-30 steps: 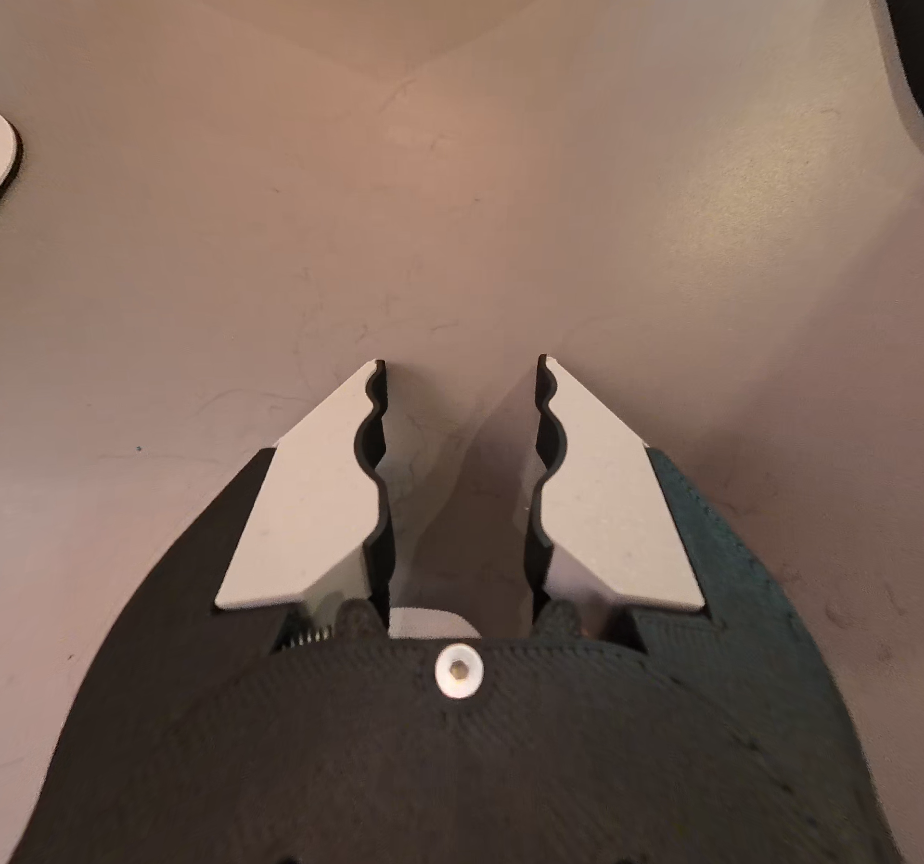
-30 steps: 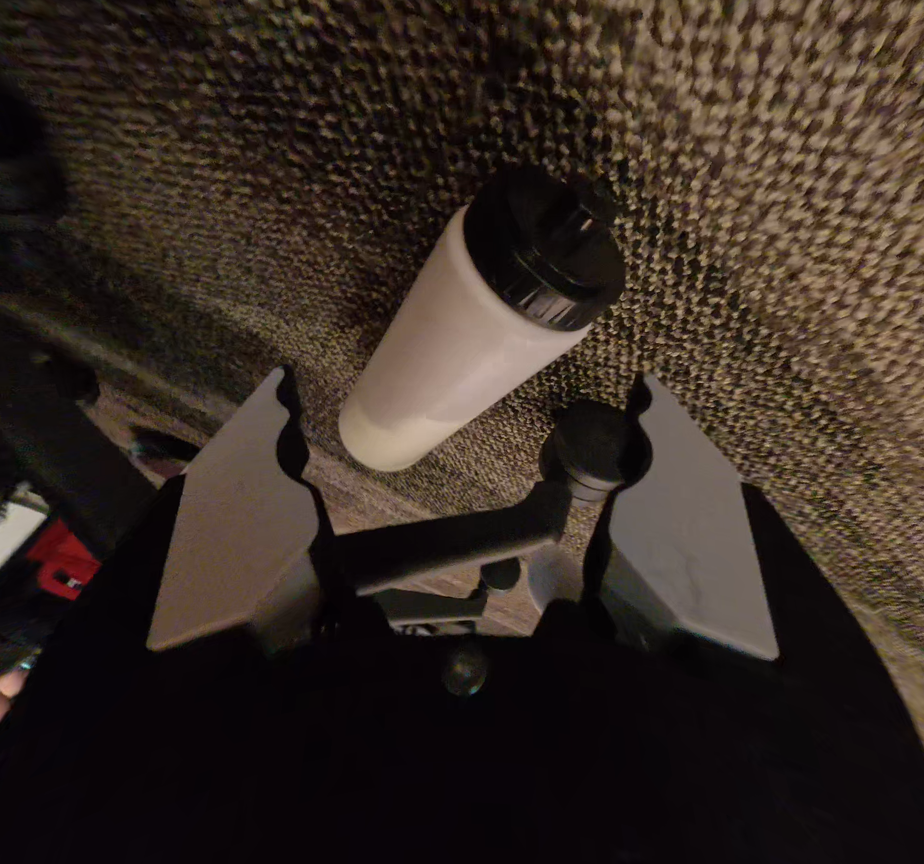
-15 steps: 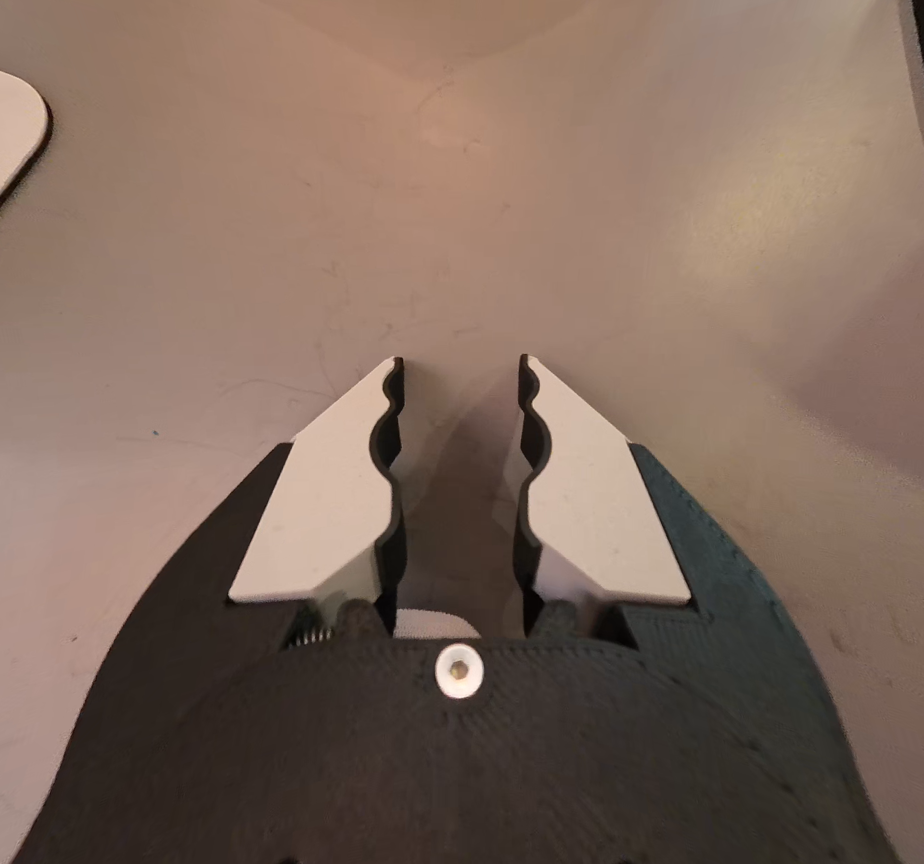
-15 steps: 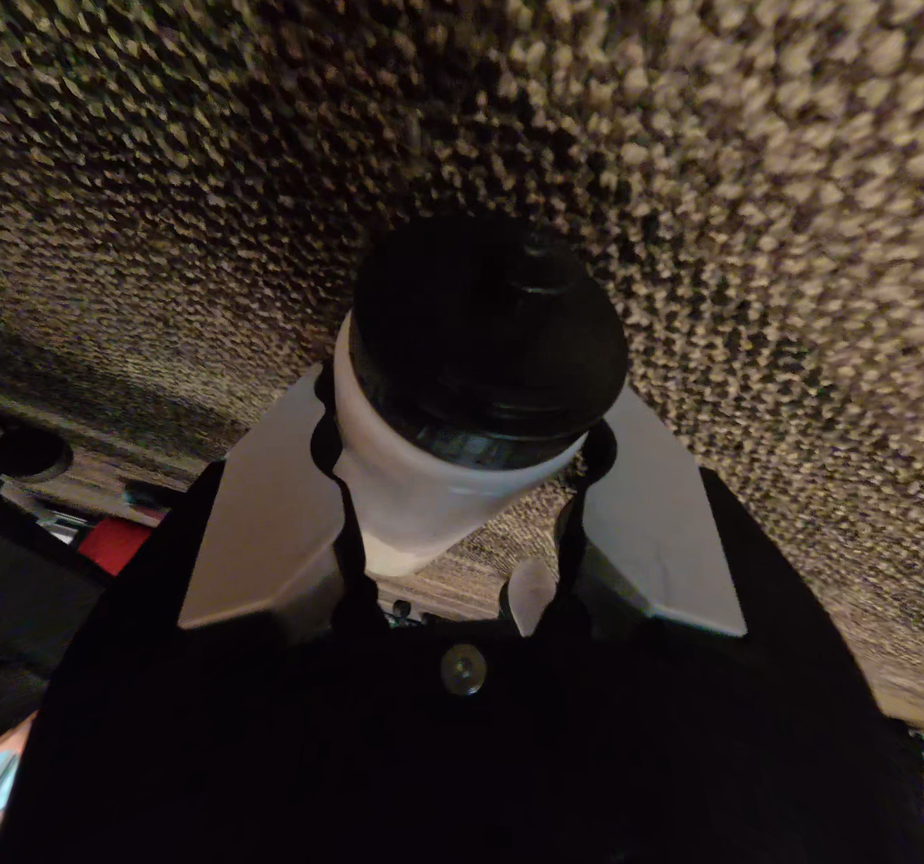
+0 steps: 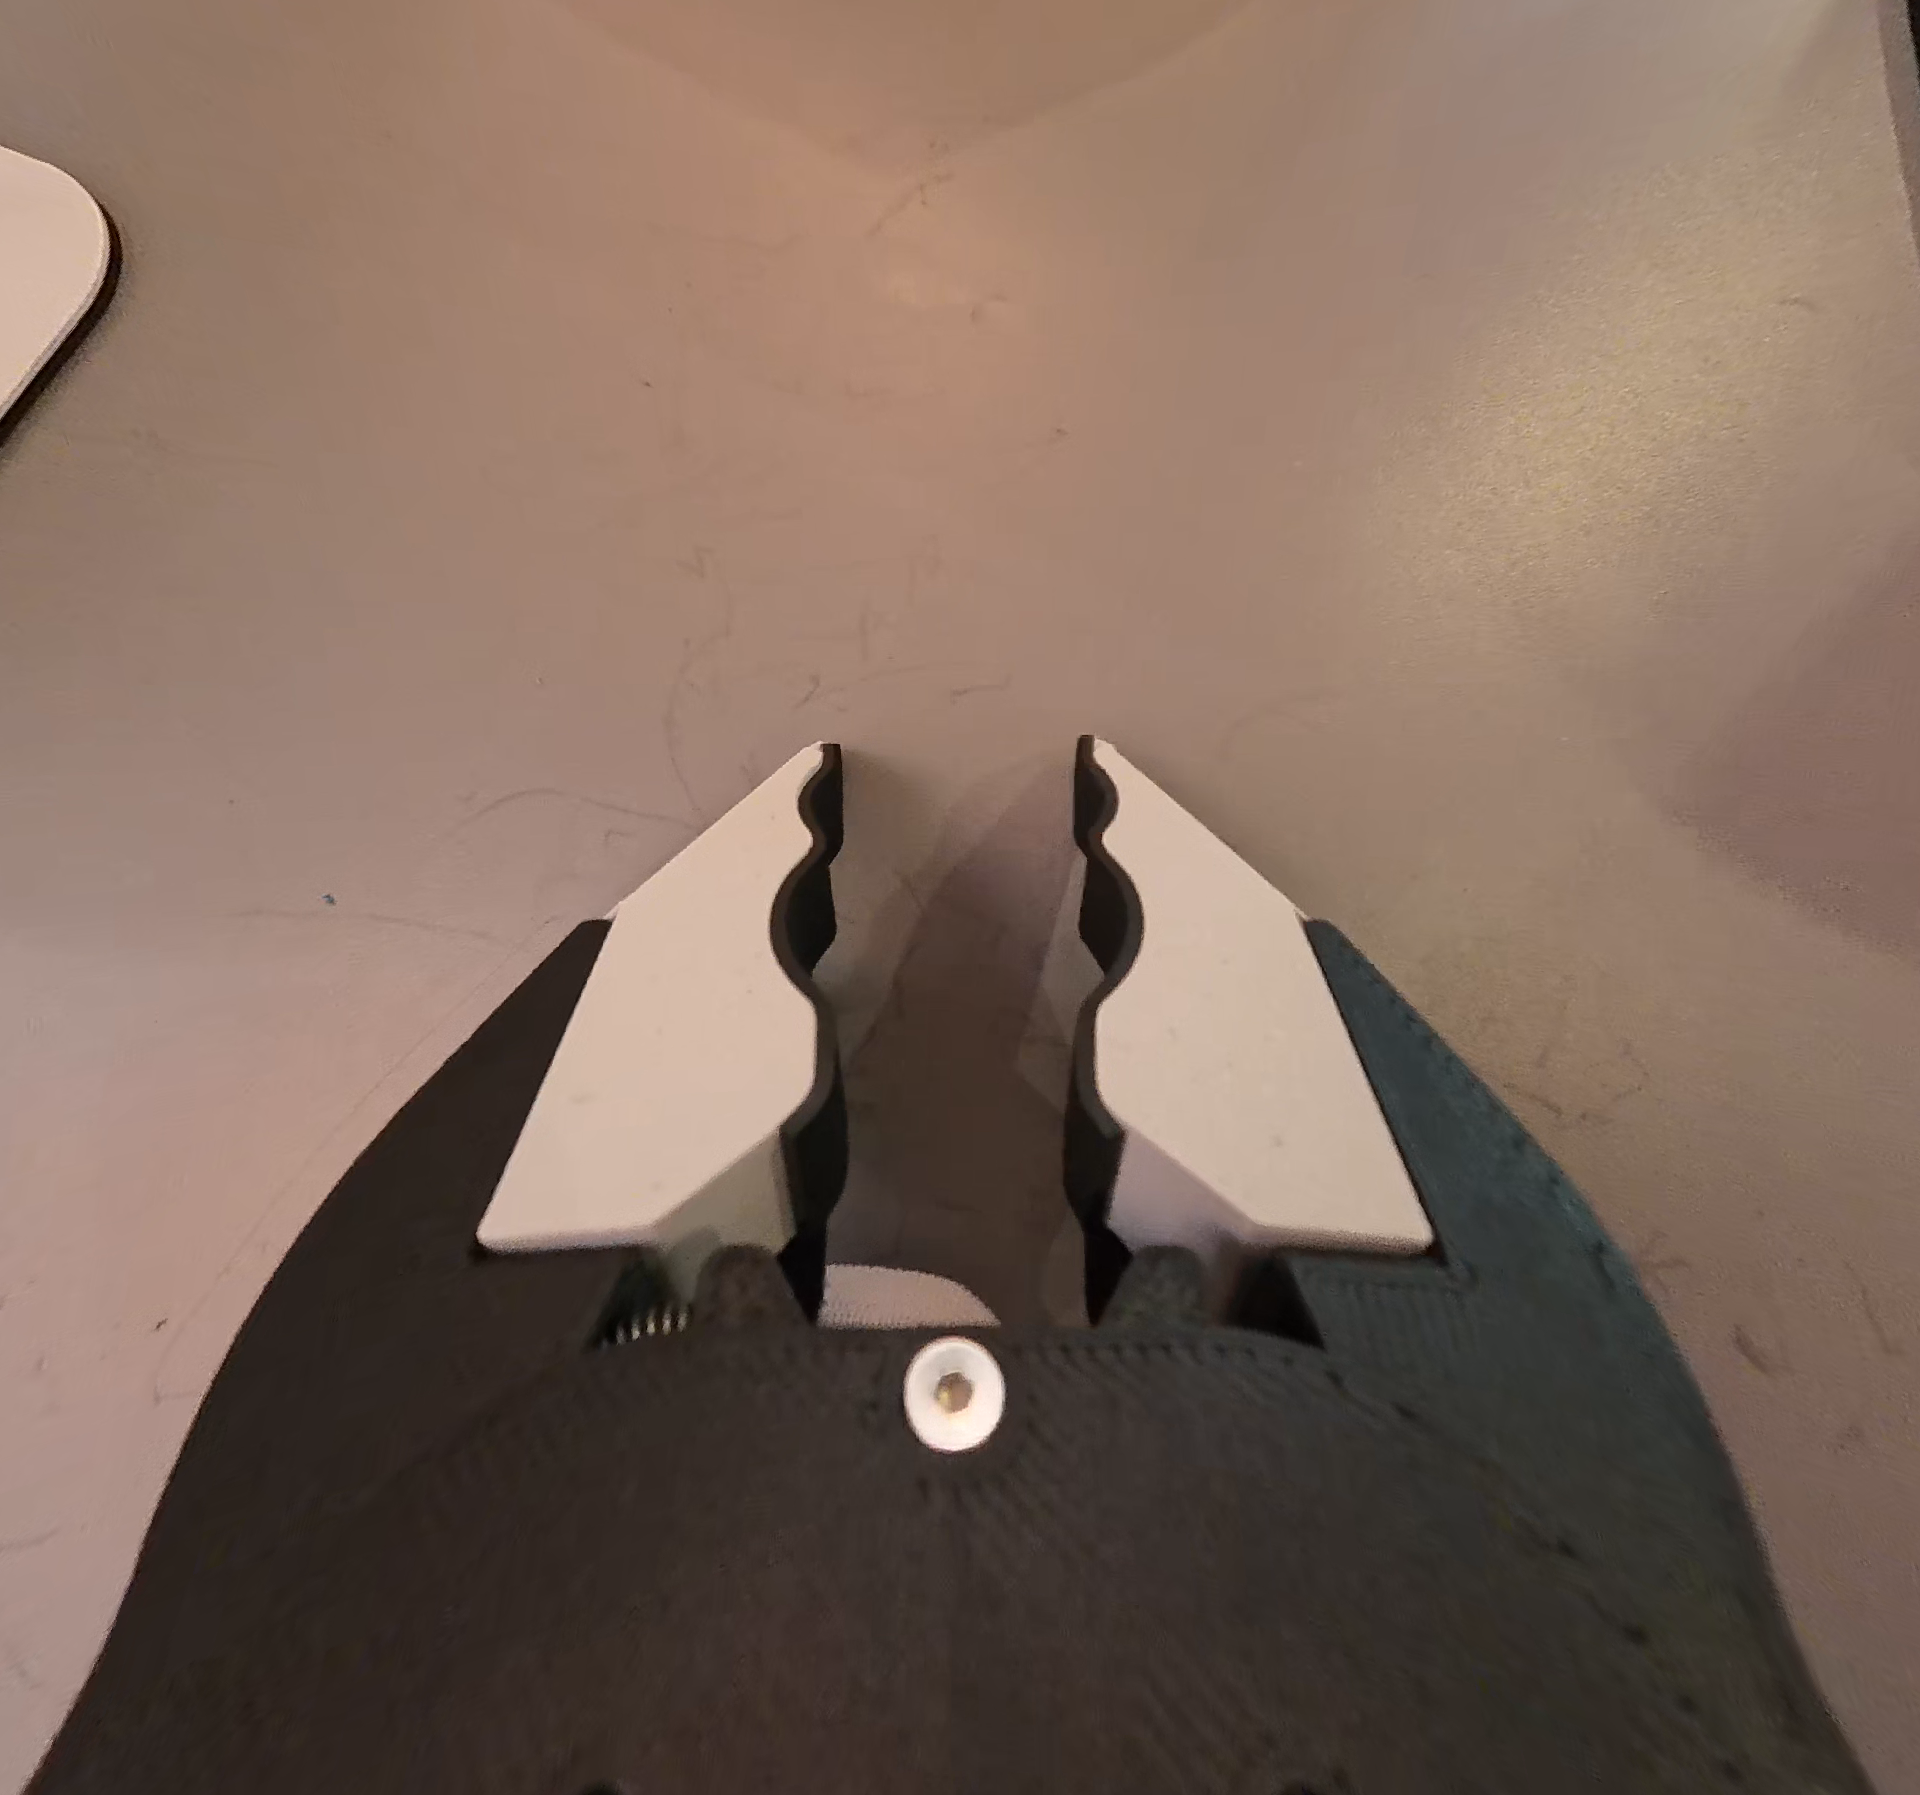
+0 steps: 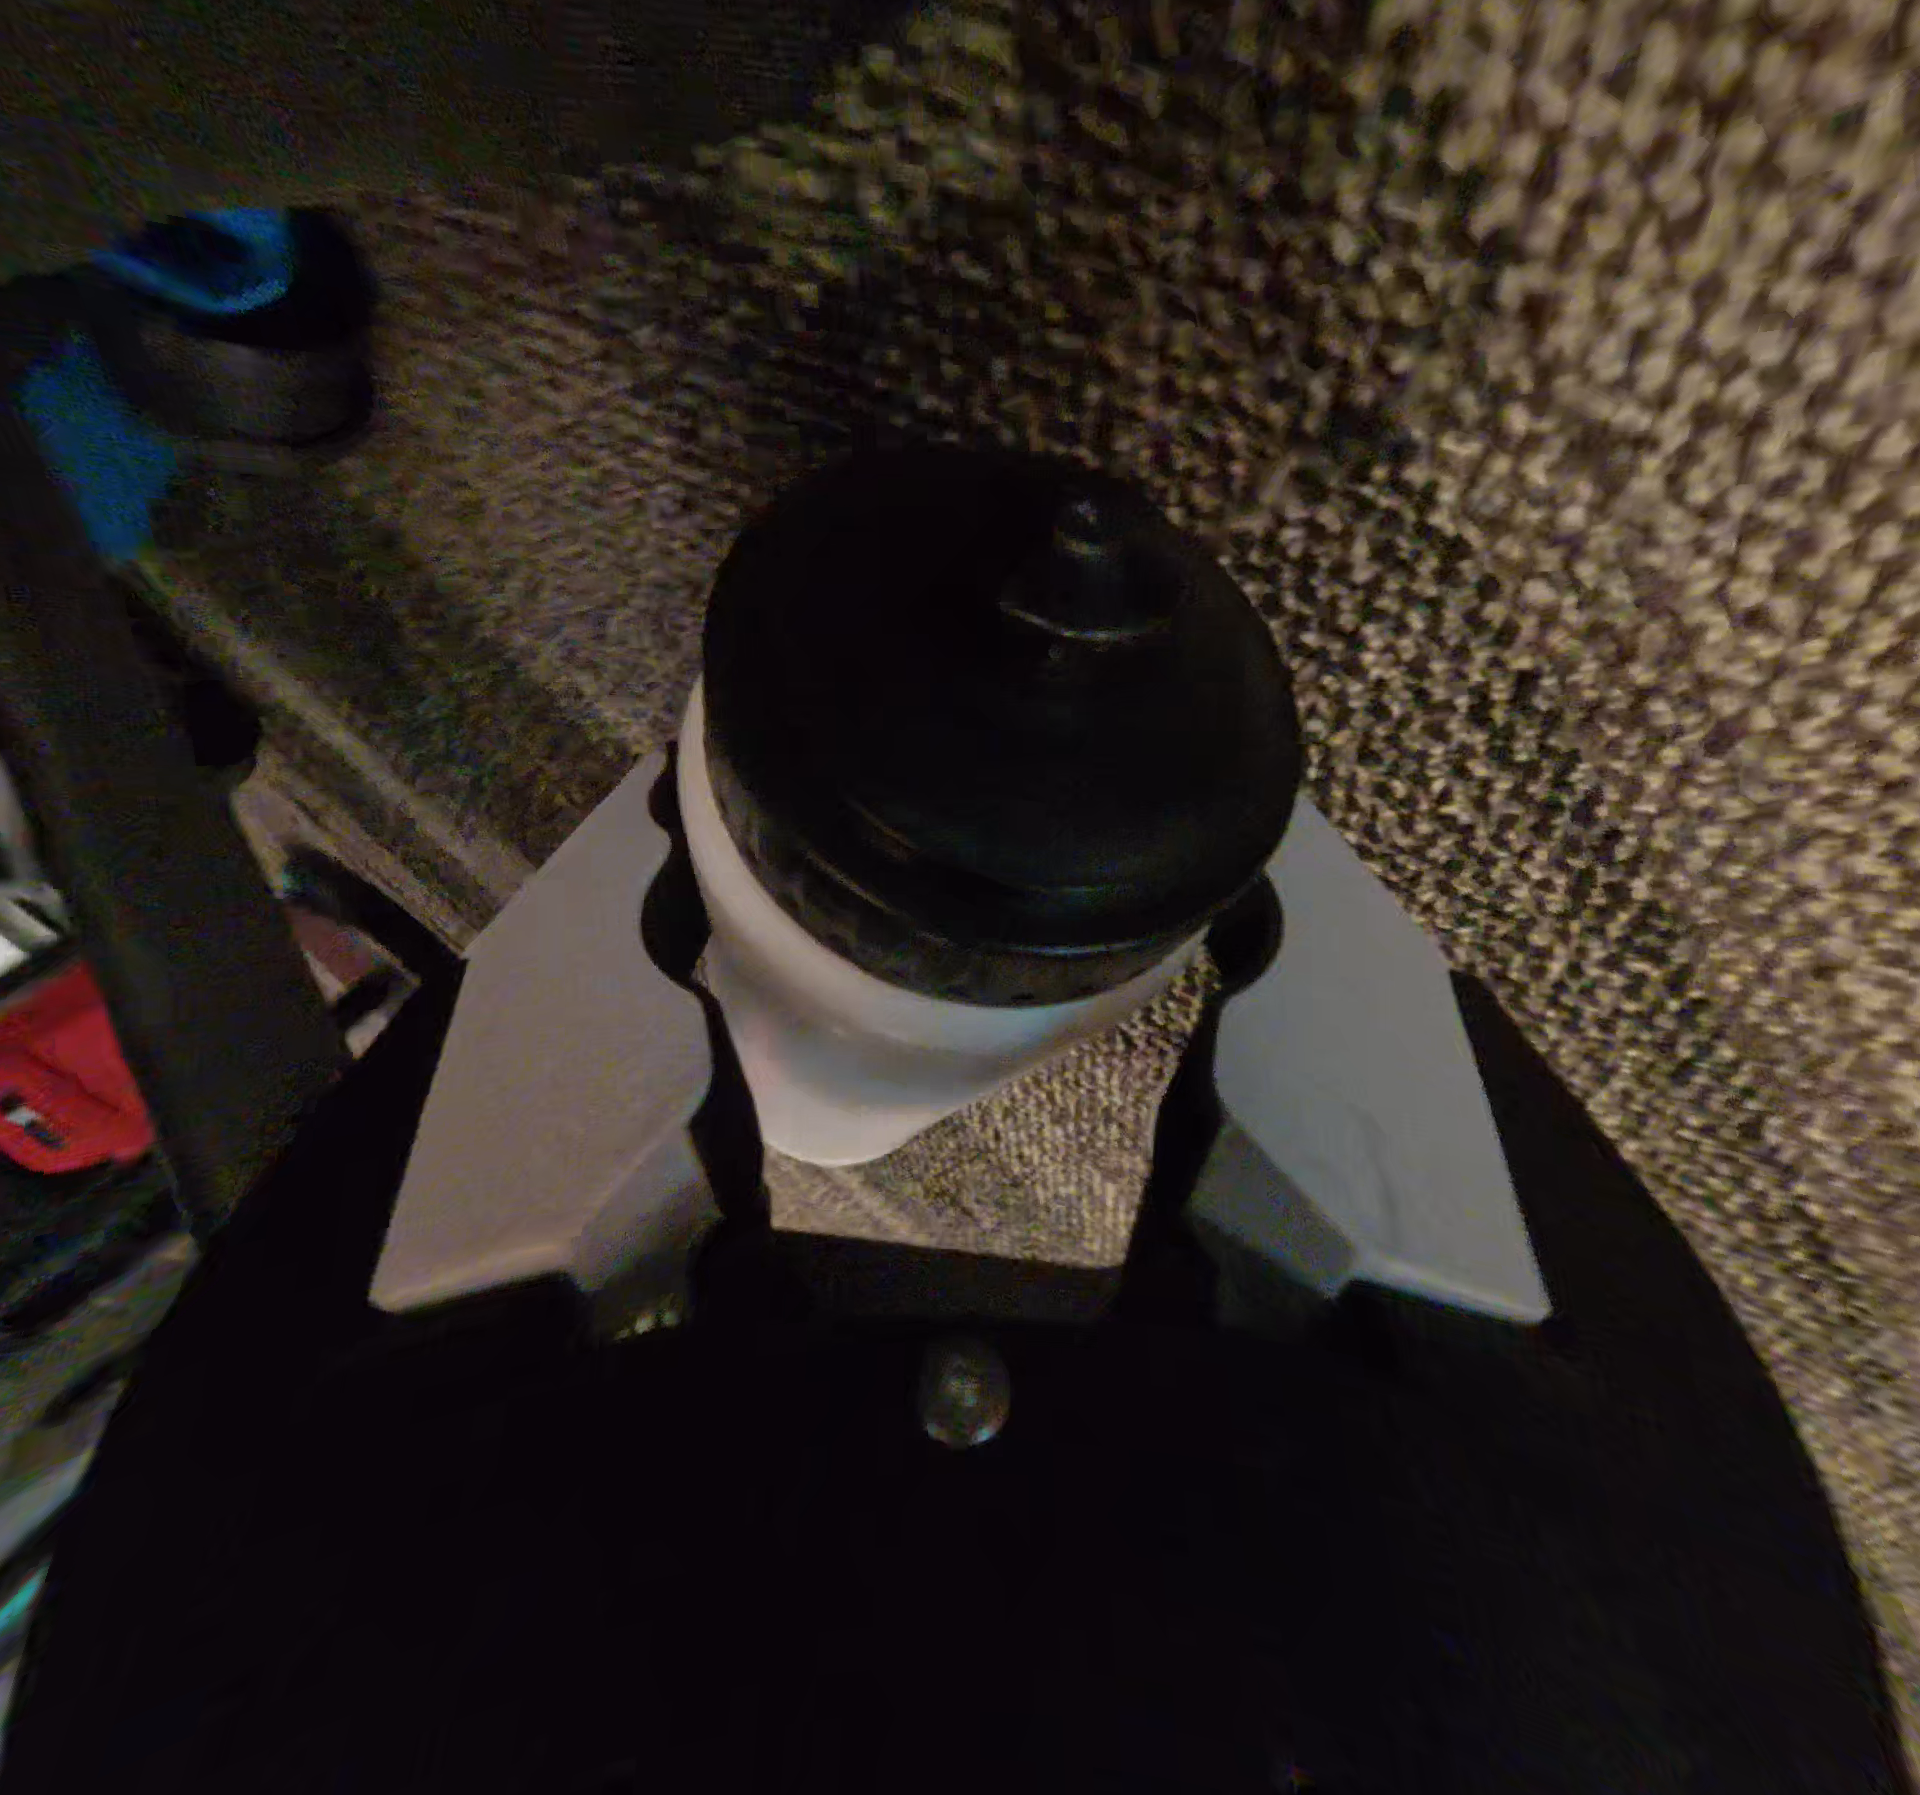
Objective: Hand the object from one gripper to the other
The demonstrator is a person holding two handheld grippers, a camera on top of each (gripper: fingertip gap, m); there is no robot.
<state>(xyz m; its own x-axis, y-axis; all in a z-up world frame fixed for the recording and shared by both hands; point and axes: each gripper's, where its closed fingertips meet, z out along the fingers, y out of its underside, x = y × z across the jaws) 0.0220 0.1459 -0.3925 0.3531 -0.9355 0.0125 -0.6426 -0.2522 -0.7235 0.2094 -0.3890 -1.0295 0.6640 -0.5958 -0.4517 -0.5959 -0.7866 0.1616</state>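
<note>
A white bottle (image 6: 862, 1039) with a black cap (image 6: 987, 737) sits between the fingers of my right gripper (image 6: 977, 800). The jaws are shut on the bottle's body just under the cap, and it hangs tilted above speckled carpet (image 6: 1507, 395). The cap hides both fingertips. My left gripper (image 5: 961, 758) is empty, with its jaws a little apart, just above a plain beige tabletop (image 5: 935, 395). The bottle does not show in the left wrist view, and neither gripper shows in the other's view.
A white rounded pad (image 5: 42, 291) lies at the table's left edge and a dark object (image 5: 1907, 0) at the top right. Beside the carpet are a dark upright bar (image 6: 135, 810), a red item (image 6: 62, 1091) and a blue and black thing (image 6: 218, 322). Across from one pair of fingers to the other is roughly 85 cm. The dark upright bar (image 6: 135, 810) lies around 20 cm away from my right fingertips.
My right gripper moved onto the bottle, closed on it and carried it; the carpet behind has shifted. My left gripper's jaws narrowed a little and it drifted over the table.
</note>
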